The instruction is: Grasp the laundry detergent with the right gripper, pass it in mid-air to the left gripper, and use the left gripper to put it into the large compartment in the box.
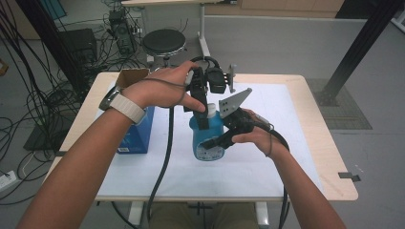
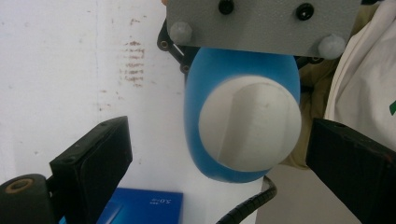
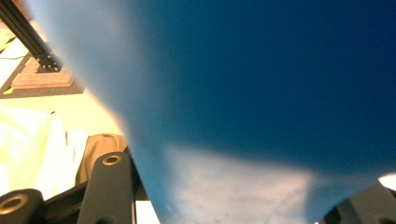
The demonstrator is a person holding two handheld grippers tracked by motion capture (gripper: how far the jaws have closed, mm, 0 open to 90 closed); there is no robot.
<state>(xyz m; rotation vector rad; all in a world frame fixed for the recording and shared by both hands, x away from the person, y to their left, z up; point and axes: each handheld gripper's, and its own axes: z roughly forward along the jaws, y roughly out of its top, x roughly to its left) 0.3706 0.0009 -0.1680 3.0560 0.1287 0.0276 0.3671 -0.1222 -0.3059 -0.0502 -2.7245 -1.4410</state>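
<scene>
The right gripper [image 1: 224, 136] was clamped on the blue bottle [image 1: 208, 138], which stood upright near the middle of the worktop [image 1: 267, 157]. The left gripper [image 1: 203, 107] pointed down over the bottle's white cap [image 2: 250, 123], its jaws spread wide on either side and clear of it. A blue box [image 1: 138, 133] sat by the worktop's left edge with its flap [image 1: 131, 76] open; its contents could not be made out. The right gripper view was mostly blurred blue bottle wall.

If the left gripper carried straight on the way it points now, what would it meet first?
Most likely the white cap of the blue bottle: the left gripper points down at it, jaws open either side. Depth unclear.
</scene>
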